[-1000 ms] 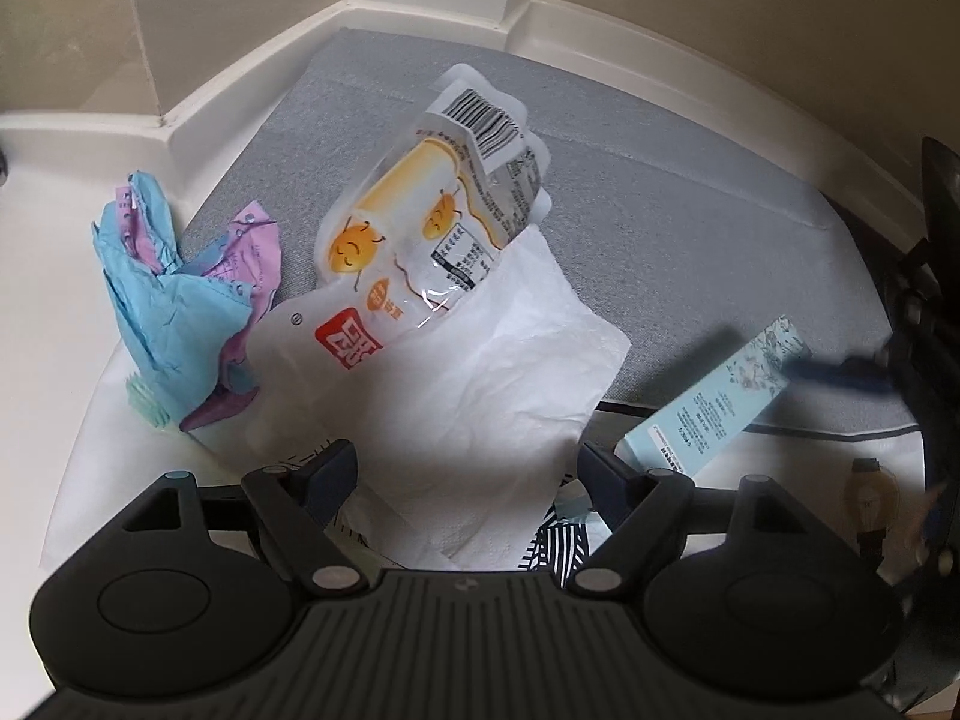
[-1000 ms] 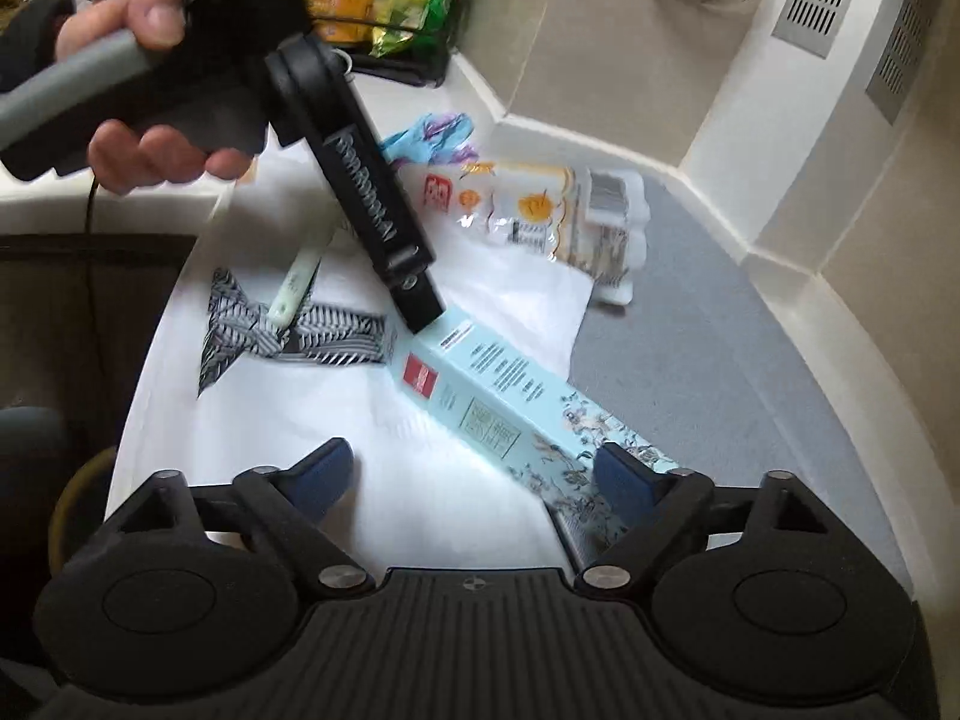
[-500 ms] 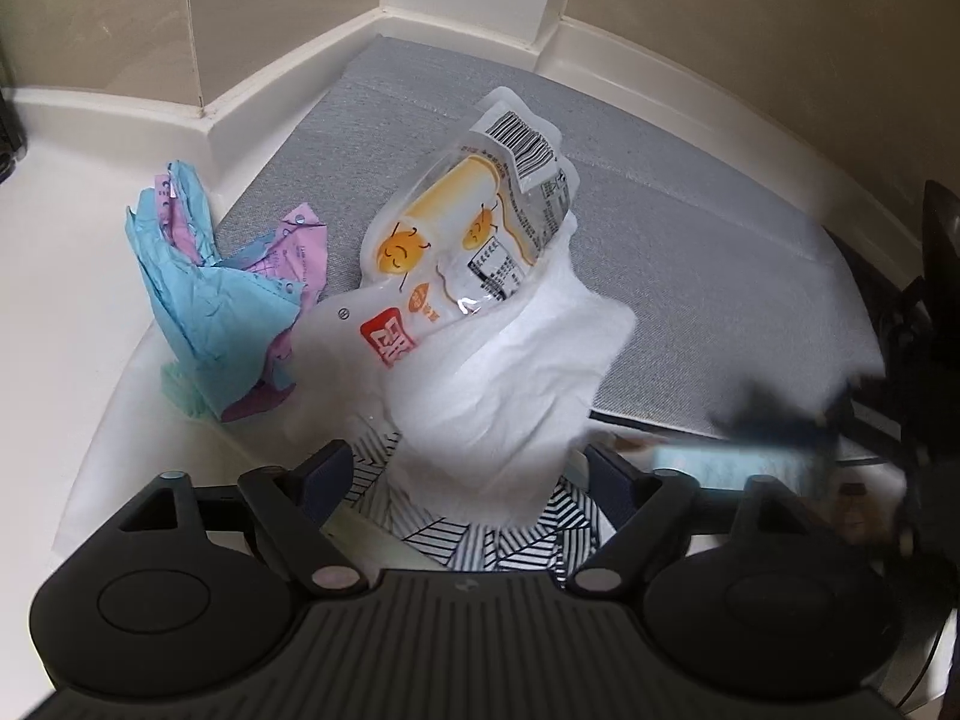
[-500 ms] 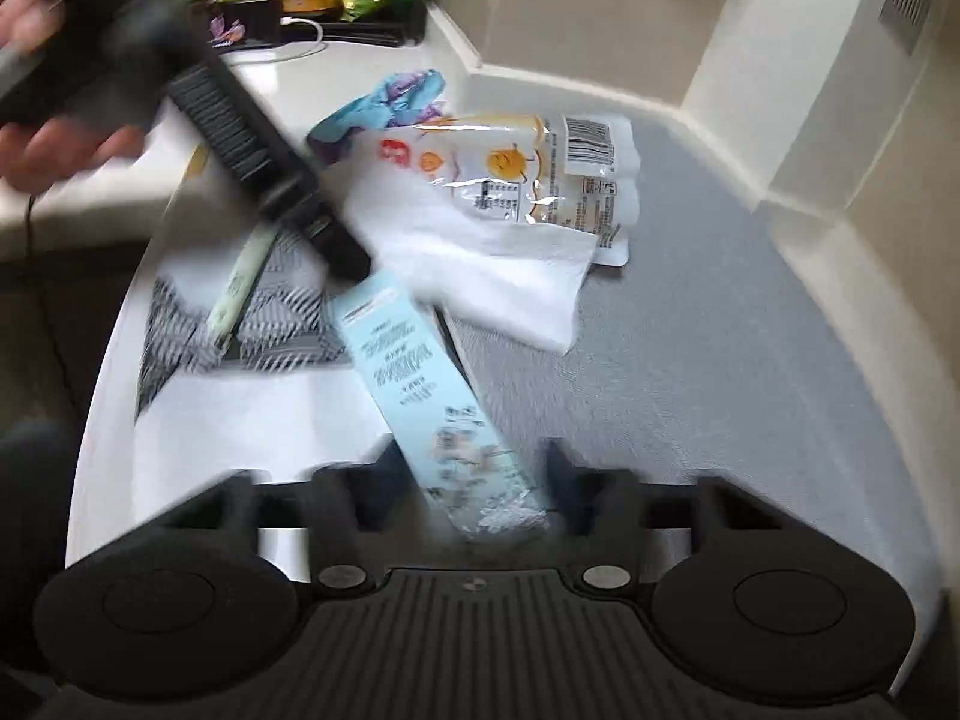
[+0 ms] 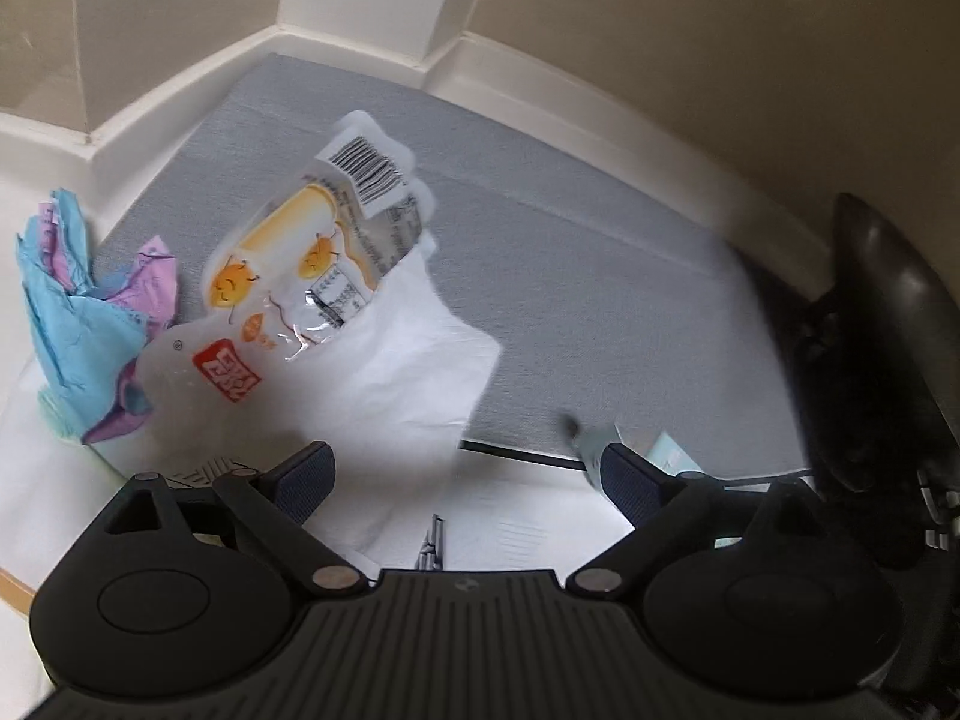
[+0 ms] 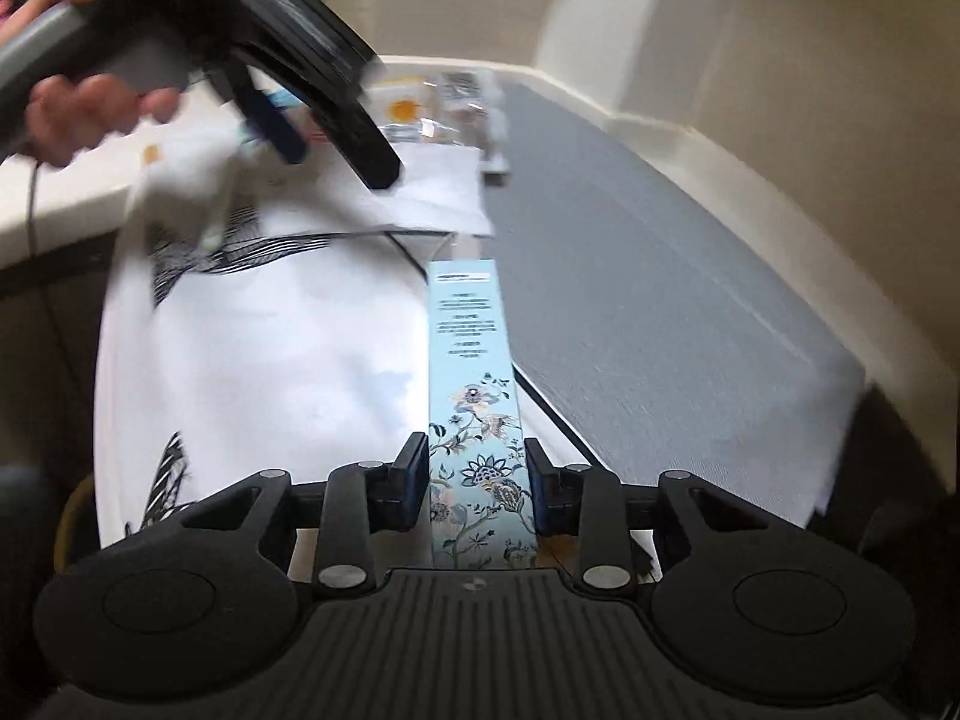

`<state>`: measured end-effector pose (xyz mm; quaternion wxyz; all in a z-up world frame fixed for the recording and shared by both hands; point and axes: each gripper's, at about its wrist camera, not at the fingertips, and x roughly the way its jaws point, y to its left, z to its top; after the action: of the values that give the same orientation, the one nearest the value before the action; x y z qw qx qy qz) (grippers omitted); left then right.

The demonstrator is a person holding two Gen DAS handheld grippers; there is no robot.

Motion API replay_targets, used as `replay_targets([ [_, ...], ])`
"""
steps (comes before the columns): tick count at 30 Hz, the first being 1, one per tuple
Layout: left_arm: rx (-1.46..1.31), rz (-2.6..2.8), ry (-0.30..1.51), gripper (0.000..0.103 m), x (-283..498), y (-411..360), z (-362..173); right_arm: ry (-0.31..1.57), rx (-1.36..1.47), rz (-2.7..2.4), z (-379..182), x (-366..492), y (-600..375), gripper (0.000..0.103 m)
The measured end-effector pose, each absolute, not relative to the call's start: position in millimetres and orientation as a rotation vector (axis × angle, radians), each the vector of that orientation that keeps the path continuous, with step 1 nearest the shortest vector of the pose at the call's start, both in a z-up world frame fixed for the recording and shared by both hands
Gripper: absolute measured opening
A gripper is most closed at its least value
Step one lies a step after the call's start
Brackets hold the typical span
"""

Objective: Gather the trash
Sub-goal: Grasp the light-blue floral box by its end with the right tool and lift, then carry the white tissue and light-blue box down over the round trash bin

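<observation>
My right gripper [image 6: 477, 471] is shut on a long light-blue floral box [image 6: 474, 372] and holds it pointing away over the white cloth. My left gripper [image 5: 468, 474] is open and empty, hovering over a white crumpled tissue [image 5: 408, 360]. A clear snack wrapper with orange faces and a barcode [image 5: 312, 264] lies partly on the tissue. A crumpled blue and purple wrapper [image 5: 84, 324] lies at the left. The left gripper also shows in the right wrist view [image 6: 336, 144], above the tissue [image 6: 432, 192].
A grey mat [image 5: 570, 252] covers the corner surface, bounded by cream walls [image 5: 660, 30]. A white cloth with black stripes [image 6: 252, 348] lies under the trash. The right gripper's body [image 5: 888, 348] shows at the right edge of the left wrist view.
My right gripper closed on the blue box and lifted it straight along its fingers. My left gripper stayed open and shifted over the tissue.
</observation>
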<state>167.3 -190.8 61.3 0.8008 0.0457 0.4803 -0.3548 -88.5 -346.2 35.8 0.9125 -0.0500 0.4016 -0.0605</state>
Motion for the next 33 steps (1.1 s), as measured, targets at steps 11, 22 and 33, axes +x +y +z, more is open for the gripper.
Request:
replay_targets([
  [11,0.285,-0.586,1.044,0.098,176.3,-217.5,23.8,0.800,0.010,-0.293,27.6,-74.1,-363.4,0.074],
  [22,0.235,-0.532,0.967,0.001,158.8,-191.5,61.5,0.697,-0.031,-0.309,23.0,-83.1,-331.9,0.030],
  [33,0.180,-0.530,0.774,0.001,46.9,-101.8,113.8,0.520,0.009,-0.351,62.0,-154.0,-287.3,0.030],
])
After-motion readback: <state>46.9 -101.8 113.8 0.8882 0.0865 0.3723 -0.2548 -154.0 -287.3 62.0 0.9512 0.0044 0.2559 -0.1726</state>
